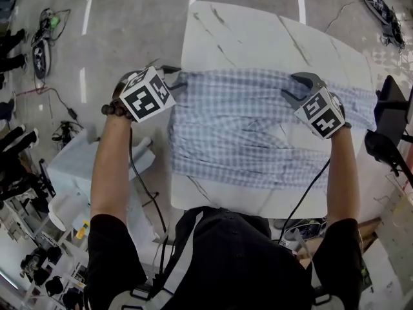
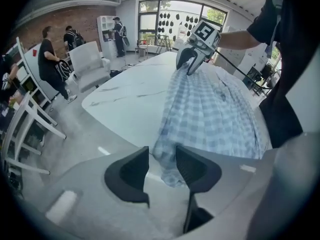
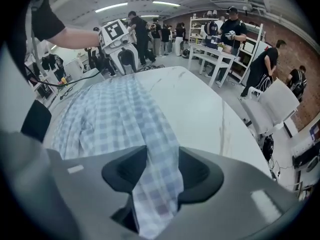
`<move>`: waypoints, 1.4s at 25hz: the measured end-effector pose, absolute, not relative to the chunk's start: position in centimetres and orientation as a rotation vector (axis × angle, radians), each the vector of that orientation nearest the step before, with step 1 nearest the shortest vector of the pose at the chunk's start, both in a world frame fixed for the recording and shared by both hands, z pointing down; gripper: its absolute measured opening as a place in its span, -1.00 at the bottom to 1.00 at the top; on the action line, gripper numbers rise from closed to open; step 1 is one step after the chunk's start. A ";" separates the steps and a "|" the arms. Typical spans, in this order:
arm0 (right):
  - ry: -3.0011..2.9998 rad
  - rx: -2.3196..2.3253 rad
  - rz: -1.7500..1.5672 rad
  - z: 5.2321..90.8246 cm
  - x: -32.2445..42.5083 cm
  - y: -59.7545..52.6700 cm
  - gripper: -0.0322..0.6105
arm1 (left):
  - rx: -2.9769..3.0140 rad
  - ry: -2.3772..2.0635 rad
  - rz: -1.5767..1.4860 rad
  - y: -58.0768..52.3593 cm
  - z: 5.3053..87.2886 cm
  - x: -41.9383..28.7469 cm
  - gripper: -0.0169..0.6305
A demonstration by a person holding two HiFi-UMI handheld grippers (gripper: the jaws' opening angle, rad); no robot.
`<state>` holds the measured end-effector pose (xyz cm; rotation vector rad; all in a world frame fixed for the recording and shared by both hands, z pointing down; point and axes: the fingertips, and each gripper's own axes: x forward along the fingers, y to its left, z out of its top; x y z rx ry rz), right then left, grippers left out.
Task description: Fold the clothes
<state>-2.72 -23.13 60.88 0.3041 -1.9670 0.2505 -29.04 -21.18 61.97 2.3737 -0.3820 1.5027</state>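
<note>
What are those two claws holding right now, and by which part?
The right gripper pinches the checked shirt by a bunched fold at its right end. The left gripper straddles the opposite end, jaws apart, not gripping.

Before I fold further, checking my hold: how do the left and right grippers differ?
The left gripper has jaws apart, a gap beside the shirt corner; the right gripper pinches a strip of shirt. The left gripper sits at the table edge, the right gripper over the shirt. Both point down.
</note>
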 end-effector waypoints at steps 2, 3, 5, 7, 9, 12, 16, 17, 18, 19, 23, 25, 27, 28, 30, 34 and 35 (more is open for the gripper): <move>-1.973 0.290 0.276 60.9 -2.8 -23.1 -0.33 | 2.361 -0.329 1.505 -21.1 62.1 -28.9 -0.38; -1.975 0.286 0.289 61.0 -2.8 -23.1 -0.33 | 2.354 -0.311 1.510 -21.2 62.2 -28.9 -0.38; -1.977 0.282 0.307 61.0 -2.8 -23.1 -0.33 | 2.340 -0.303 1.523 -21.3 62.2 -28.8 -0.37; -1.980 0.273 0.301 61.0 -2.9 -22.9 -0.42 | 2.330 -0.332 1.535 -21.3 62.2 -28.7 -0.39; -1.987 0.270 0.294 61.1 -3.1 -22.4 -0.57 | 2.326 -0.370 1.546 -21.1 62.1 -28.8 -0.43; -2.003 0.280 0.302 61.1 -3.1 -21.9 -0.72 | 2.342 -0.410 1.571 -20.8 62.0 -28.5 -0.69; -1.979 0.335 0.212 61.0 -2.6 -21.7 -0.79 | 2.368 -0.485 1.613 -20.5 61.8 -28.4 -0.85; -1.965 0.355 0.156 60.9 -2.4 -21.6 -0.80 | 2.368 -0.505 1.621 -20.4 61.6 -28.5 -0.85; -1.956 0.374 0.101 60.6 -2.2 -21.4 -0.80 | 2.369 -0.522 1.629 -20.1 61.4 -28.6 -0.85; -1.954 0.396 0.055 60.2 -2.1 -21.2 -0.80 | 2.372 -0.538 1.632 -19.8 61.1 -28.6 -0.85; -1.972 0.470 -0.044 57.6 -1.7 -19.5 -0.80 | 2.397 -0.597 1.620 -17.8 59.0 -28.6 -0.85; -1.977 0.490 -0.072 56.2 -1.4 -18.3 -0.80 | 2.416 -0.635 1.622 -16.5 57.8 -28.7 -0.85; -1.981 0.504 -0.094 54.8 -1.2 -16.8 -0.80 | 2.431 -0.678 1.629 -14.9 56.4 -28.8 -0.85; -1.984 0.509 -0.104 54.1 -1.3 -15.8 -0.80 | 2.436 -0.697 1.639 -14.0 55.8 -29.0 -0.85; -1.988 0.508 -0.124 52.9 -1.7 -13.4 -0.80 | 2.440 -0.730 1.676 -11.9 54.7 -29.5 -0.85; -1.957 0.496 -0.186 52.2 -1.9 -7.9 -0.80 | 2.427 -0.778 1.688 -7.0 53.4 -29.9 -0.85; -1.944 0.497 -0.200 52.3 -1.7 -6.6 -0.80 | 2.422 -0.783 1.670 -5.6 53.2 -29.7 -0.84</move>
